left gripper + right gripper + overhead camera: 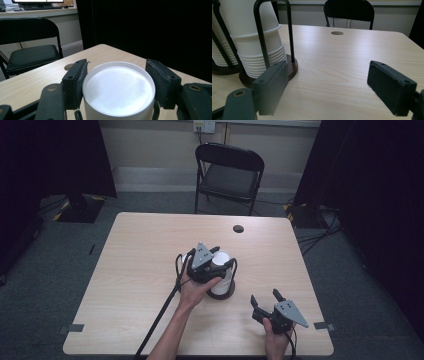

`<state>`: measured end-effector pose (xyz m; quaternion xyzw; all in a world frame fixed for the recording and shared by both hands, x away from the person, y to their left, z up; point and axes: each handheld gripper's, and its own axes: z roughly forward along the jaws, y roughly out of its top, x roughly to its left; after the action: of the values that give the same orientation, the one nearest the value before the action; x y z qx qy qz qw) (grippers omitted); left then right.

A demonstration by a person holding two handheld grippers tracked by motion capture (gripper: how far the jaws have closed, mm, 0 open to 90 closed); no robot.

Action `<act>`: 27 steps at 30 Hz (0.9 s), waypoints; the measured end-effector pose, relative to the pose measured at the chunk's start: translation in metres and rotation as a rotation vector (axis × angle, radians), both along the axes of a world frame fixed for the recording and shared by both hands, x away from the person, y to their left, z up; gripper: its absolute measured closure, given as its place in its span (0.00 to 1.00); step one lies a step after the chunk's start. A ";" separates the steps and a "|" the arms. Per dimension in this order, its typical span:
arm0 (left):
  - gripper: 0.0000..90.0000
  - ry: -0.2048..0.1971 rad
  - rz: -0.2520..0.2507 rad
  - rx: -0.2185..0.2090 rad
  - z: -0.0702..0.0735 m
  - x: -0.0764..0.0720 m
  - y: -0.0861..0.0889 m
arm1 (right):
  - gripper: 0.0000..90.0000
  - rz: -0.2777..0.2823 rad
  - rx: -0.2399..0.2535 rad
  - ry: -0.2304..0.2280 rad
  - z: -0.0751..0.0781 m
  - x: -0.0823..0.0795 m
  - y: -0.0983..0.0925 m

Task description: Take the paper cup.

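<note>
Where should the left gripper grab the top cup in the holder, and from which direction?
Grip the top cup by its upturned base, coming from above. The black wire holder blocks the sides, and the left gripper already straddles the round base.

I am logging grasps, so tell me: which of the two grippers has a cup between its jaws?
The left gripper: its jaws flank the white cup, while the right gripper has open jaws over bare table.

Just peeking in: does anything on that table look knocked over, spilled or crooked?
One oddity: in the right gripper view, the top cup of the stack leans sideways against the black wire holder rather than sitting straight on the nested cups below. Nothing looks spilled or broken.
</note>
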<state>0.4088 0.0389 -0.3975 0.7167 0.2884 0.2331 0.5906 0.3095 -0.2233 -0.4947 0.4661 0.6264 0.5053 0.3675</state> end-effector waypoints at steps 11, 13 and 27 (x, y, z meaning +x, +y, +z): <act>0.40 -0.040 -0.004 -0.032 0.010 -0.005 0.004 | 0.18 0.003 -0.001 0.004 0.000 0.000 0.000; 0.40 -0.046 -0.004 -0.033 0.011 -0.005 0.004 | 0.18 0.002 0.000 0.006 0.000 0.000 0.000; 0.40 -0.062 -0.005 -0.063 0.019 -0.007 0.008 | 0.18 0.007 -0.001 0.006 0.000 0.001 0.000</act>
<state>0.4014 0.0469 -0.3788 0.6908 0.2754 0.2443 0.6223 0.3103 -0.2235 -0.4947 0.4653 0.6294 0.5049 0.3639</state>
